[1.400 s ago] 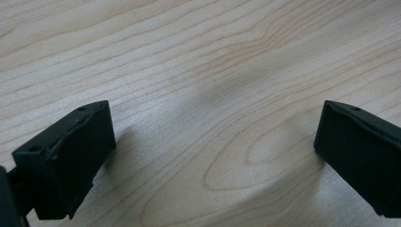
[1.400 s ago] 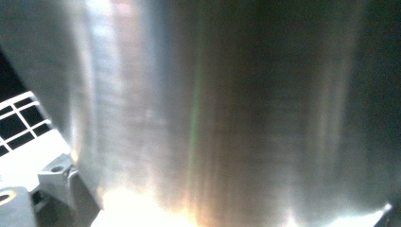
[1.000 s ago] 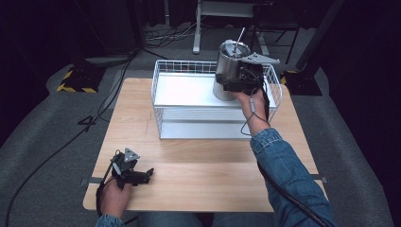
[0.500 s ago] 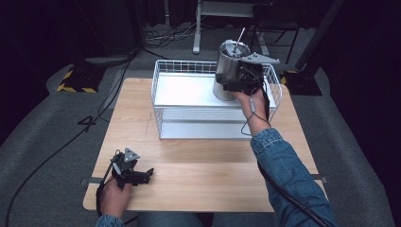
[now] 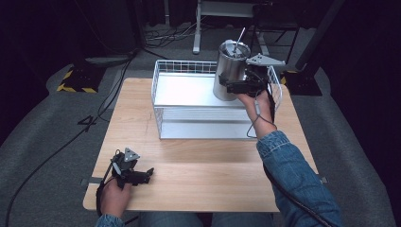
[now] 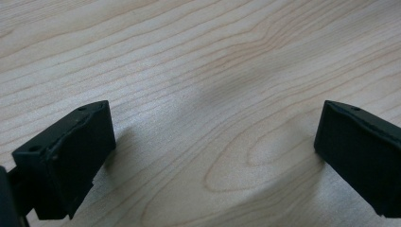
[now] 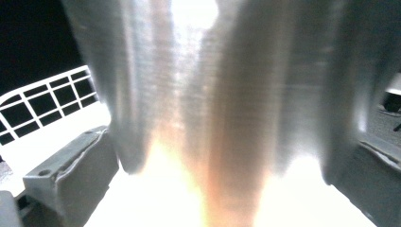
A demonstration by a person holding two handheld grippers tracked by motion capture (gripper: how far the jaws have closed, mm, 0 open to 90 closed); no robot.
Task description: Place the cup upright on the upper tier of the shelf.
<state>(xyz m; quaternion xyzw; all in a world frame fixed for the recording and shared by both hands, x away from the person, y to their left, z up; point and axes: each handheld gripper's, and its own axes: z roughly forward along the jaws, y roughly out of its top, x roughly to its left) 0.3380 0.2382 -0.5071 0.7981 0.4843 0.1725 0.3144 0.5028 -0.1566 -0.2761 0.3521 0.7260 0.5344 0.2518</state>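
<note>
Right claw (image 5: 235, 86) is clamped on the side wall of the stainless steel canister (image 5: 230, 71), one jaw on each flank of it, as the right claw view confirms with the brushed metal wall (image 7: 227, 94) between its jaws. The canister stands upright in the far right corner of the white wire basket (image 5: 163, 97), which sits at the far edge of the table (image 5: 208, 170); a thin metal utensil handle (image 5: 240, 36) projects from its open top. Whether its base rests on the basket floor or hangs just clear cannot be determined. Compared with the frames of a second ago, nothing has shifted: canister, basket and both hands hold the same positions. This suggests a pause in the grasp, with lifting or release as the likely next step. Left claw (image 5: 142, 176) rests on the table near its near left corner, jaws apart, with bare wood (image 6: 213, 118) between them.
</note>
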